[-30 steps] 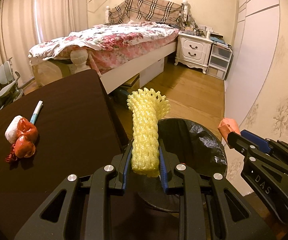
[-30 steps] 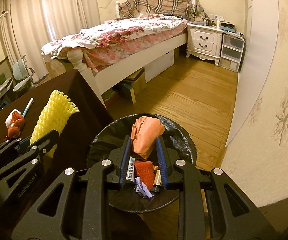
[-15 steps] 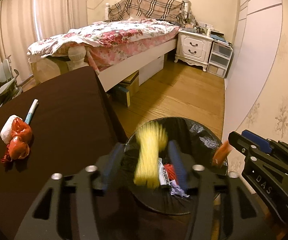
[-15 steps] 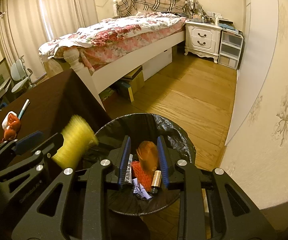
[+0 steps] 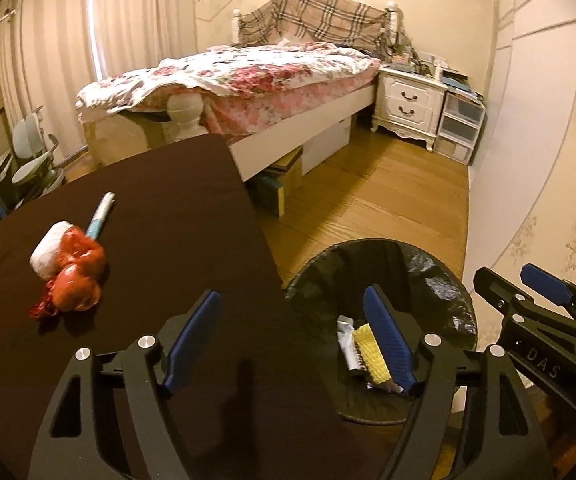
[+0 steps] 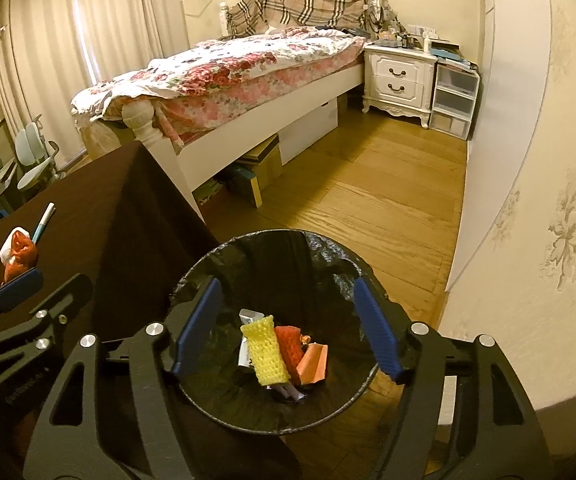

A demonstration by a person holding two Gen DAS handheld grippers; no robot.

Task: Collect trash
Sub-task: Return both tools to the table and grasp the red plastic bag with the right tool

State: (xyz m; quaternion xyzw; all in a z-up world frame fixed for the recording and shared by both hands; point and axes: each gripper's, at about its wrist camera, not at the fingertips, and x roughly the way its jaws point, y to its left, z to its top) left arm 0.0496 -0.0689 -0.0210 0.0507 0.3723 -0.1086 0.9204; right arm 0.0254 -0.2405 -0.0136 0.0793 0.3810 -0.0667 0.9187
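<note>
We see both grippers spread, just opened, nothing between: left gripper (image 5: 291, 340) lower centre, right gripper (image 6: 288, 326) over bin (image 6: 327, 256), foam net (image 6: 266, 356) inside

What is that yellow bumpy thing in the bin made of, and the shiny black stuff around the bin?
The yellow sleeve looks like soft foam netting: its surface is a matte, knobbly mesh. The black liner looks like thin plastic film: it is glossy and wrinkled, and it catches the light.

The round black-lined trash bin (image 6: 288, 248) gapes open from above, hemmed by the dark brown cloth-covered surface (image 6: 100, 208) on one side and the cream wall (image 6: 527, 280) on the other.
</note>
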